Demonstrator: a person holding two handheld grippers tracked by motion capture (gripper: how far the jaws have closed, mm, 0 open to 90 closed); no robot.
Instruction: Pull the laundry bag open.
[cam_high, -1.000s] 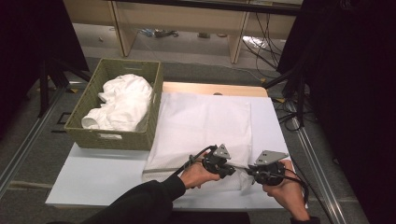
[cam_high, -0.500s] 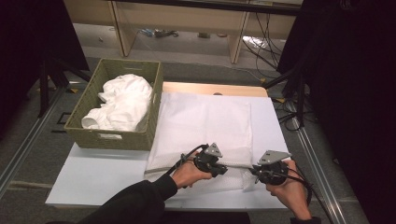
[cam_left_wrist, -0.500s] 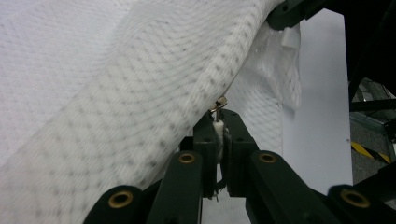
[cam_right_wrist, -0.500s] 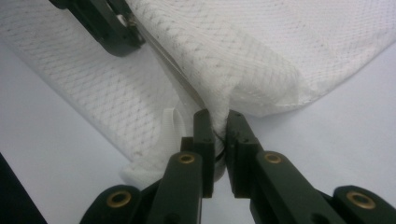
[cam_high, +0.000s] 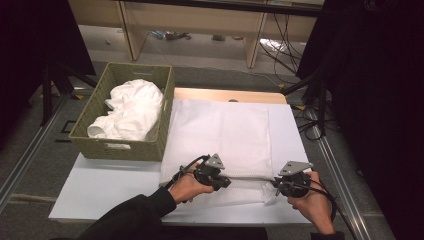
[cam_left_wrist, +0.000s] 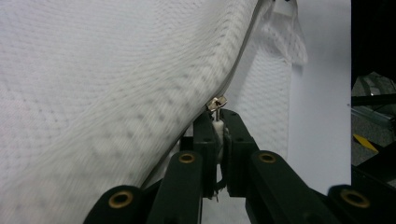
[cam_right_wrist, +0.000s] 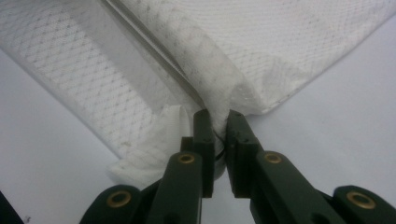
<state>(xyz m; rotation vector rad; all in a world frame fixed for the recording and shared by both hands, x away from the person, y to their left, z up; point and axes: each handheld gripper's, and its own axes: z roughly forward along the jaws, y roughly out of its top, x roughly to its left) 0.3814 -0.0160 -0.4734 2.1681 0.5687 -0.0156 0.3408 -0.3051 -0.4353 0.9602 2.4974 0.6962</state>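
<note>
From above our side we look forward and down over the whole table (cam_high: 100, 195). The two gripper views look from very close along their jaws, and all views share the near edge of the white mesh cover (cam_high: 220, 135) (cam_left_wrist: 93, 84) (cam_right_wrist: 280, 42).

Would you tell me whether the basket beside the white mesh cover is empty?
No: the basket holds a crumpled white cloth heaped inside its walls.

Two grippers (cam_high: 227, 181) (cam_high: 276, 187), one mesh cover (cam_high: 220, 135), one basket (cam_high: 122, 148), seemingly one bundled cloth (cam_high: 131, 110)
</note>
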